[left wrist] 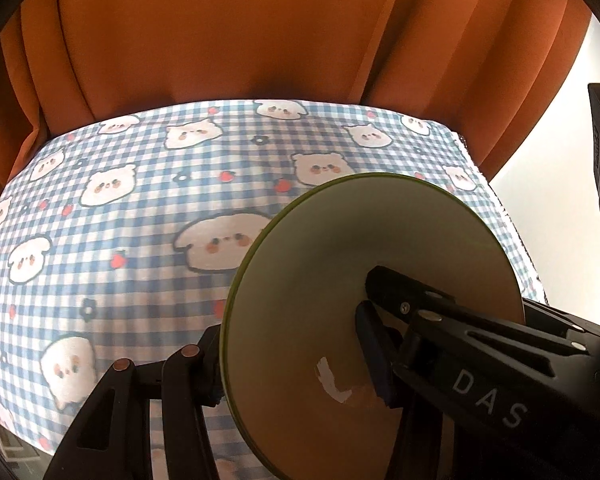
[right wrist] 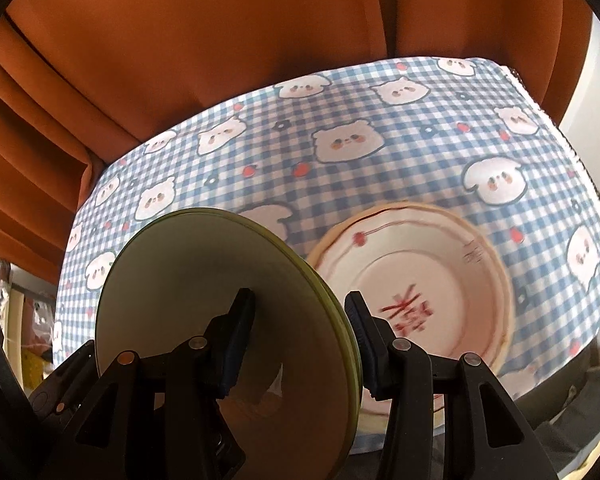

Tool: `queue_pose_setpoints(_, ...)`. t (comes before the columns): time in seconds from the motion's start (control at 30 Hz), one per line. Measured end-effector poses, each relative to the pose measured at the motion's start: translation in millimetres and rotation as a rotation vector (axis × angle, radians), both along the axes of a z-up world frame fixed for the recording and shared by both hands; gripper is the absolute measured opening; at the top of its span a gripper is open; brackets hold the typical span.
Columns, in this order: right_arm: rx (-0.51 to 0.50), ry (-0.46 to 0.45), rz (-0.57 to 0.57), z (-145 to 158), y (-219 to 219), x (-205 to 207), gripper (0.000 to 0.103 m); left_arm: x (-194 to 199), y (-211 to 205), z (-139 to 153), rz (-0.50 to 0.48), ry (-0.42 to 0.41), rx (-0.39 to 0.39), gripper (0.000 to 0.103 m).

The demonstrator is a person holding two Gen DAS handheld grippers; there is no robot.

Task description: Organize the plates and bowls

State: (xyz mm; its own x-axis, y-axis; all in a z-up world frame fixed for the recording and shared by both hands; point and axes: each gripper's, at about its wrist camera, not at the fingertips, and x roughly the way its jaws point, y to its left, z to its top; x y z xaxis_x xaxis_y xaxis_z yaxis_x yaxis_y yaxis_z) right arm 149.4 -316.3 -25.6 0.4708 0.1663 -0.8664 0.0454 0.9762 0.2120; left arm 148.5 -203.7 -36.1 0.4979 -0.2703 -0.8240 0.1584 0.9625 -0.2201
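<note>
Green plate: held on edge, near vertical, above the near side of the table, which carries a blue gingham cloth with bear faces. The plate looks like two green rims stacked, but I cannot tell for certain. Its pale inner face shows in both wrist views; a white scuff sits low on that face in the left view.

Right claw: fingers straddle the plate's lower rim, one pad on the inner face, the other pad on the outer side. The gap on the outer side is hard to read; judged as pinching the rim, not confirmed tight.

Left claw: one finger lies across the plate's face, the other sits behind the rim on the far side. It reads as pinching the green plate as well, from the opposite edge.

White plate, red characters and red rim line, rests flat on the cloth just behind and to the right of the green one, blurred. It appears to sit on another pale plate; unclear.

Risks, as judgement:
- An edge grip on a smooth glazed rim is shallow; the plate could pivot or slip out if either claw eases unevenly.
- If there are two plates, the outer one may slide free.
- Lowering at this tilt could strike the white plate's rim and chip it.
- The two claws pulling apart could twist the plate.

Orange curtain hangs behind the table.
</note>
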Motion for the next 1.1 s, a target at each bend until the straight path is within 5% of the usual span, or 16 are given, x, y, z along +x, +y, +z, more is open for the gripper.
queue_pose_setpoints(0.5, -0.031, 0.060, 0.041, -20, -85, 17, 0.050, 14, -80, -28, 0.045, 0.075, -0.031, 0.054)
queue_pose_setpoints(0.77, -0.031, 0.110, 0.045, -38, -100, 31, 0.050, 26, -93, -42, 0.053, 0.109, -0.014, 0.054)
queue_pose_setpoints(1.1, -0.059, 0.043, 0.113, -42, -100, 42, 0.051, 28, -102, -45, 0.121, 0.073, 0.061, 0.058)
